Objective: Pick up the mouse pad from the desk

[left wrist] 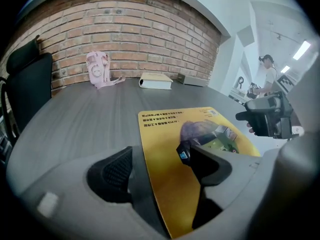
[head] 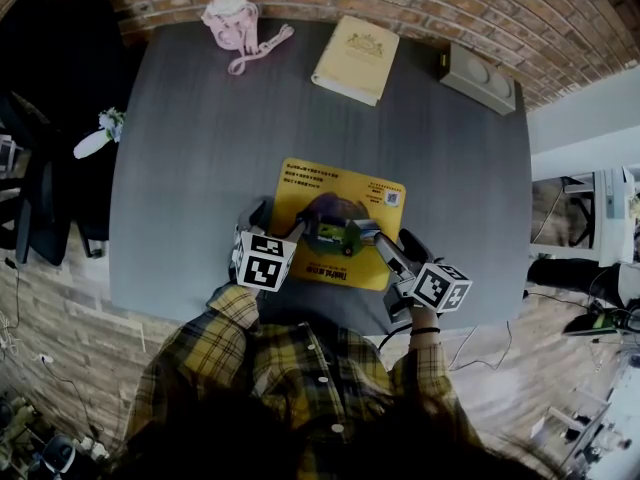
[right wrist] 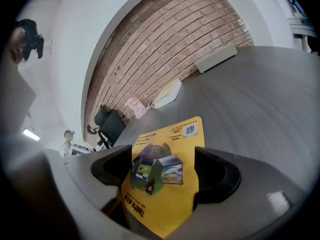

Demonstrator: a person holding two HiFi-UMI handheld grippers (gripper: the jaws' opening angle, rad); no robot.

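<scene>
A yellow mouse pad (head: 340, 193) with a printed picture lies flat on the grey desk (head: 200, 168), close to its near edge. My left gripper (head: 285, 226) is at the pad's near left corner. In the left gripper view the left gripper (left wrist: 157, 156) is open, with the mouse pad (left wrist: 200, 121) running between its jaws and the pad's left edge beside the left jaw. My right gripper (head: 392, 248) is at the pad's near right corner. In the right gripper view the right gripper (right wrist: 162, 159) is open, its jaws astride the mouse pad (right wrist: 175, 134).
At the desk's far side lie a pink pouch with a strap (head: 232, 20), a cream book (head: 355, 58) and a grey box (head: 480, 78) by the brick wall. A black chair (head: 50, 118) stands left of the desk. A person (left wrist: 267, 71) stands far off.
</scene>
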